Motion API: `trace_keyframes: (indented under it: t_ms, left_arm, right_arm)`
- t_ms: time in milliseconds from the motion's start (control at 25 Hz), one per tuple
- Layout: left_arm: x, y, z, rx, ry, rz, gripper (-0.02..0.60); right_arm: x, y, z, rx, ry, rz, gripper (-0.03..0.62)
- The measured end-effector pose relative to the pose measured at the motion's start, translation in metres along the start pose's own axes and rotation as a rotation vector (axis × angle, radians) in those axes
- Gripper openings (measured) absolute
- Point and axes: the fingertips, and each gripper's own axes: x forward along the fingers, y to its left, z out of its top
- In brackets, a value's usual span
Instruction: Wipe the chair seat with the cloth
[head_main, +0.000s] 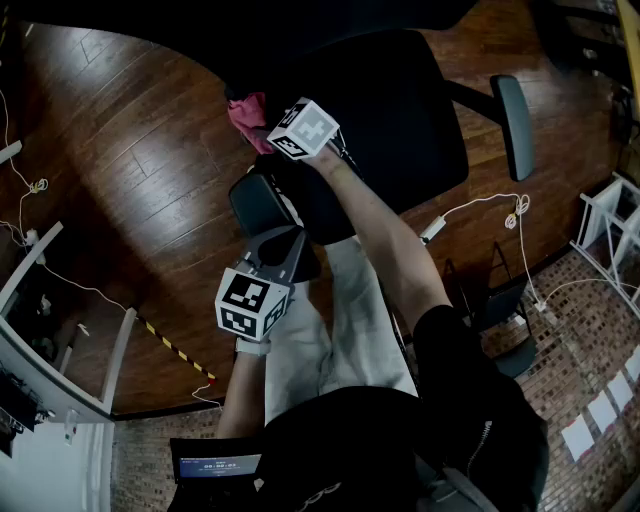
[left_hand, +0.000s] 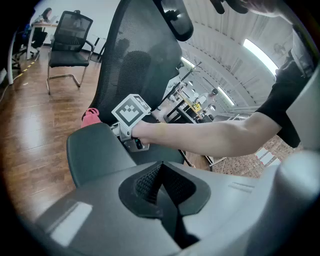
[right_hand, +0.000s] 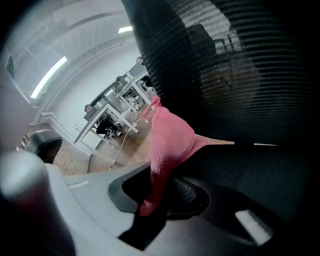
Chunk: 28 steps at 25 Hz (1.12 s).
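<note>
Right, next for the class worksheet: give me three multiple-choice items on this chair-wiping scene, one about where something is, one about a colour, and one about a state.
1. Where is the cloth?
A. Lying on the floor.
B. Between the right gripper's fingers.
C. Between the left gripper's fingers.

2. What colour is the cloth?
A. Blue.
B. White.
C. Pink.

3. How do the left gripper's fingers stand?
A. Shut, with nothing between them.
B. Wide apart.
C. Shut on the cloth.

Answers:
1 B: the right gripper view shows the cloth pinched between those fingers.
2 C: the cloth is pink in every view.
3 A: the left gripper view shows the fingers closed together and bare.
</note>
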Motion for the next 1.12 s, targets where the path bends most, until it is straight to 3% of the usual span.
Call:
trace_keyframes:
  t_ms: [240, 440, 800, 1120]
  left_arm:
    - [0.008, 0.004, 0.009, 0.001, 0.015, 0.006, -0.009]
    - [0.013, 0.007, 0.01, 0.003, 0.046, 0.046, -0.009]
    - [0.021, 0.003, 0.011, -0.011, 0.066, 0.104, -0.009]
    - [0.045, -0.025, 0.021, -0.018, 0.049, 0.142, -0.009]
  right_arm:
    - [0.003, -0.025, 0.002, -0.002, 0.02, 0.083, 0.067]
    - [-0.008, -0.039, 0.003, -0.036, 0.026, 0.057, 0.067]
    - [-0.067, -0.132, -0.021, 0.038, 0.033, -0.13, 0.066]
    - [-0.138, -0.217, -0.049, 0.035, 0.099, -0.307, 0.067]
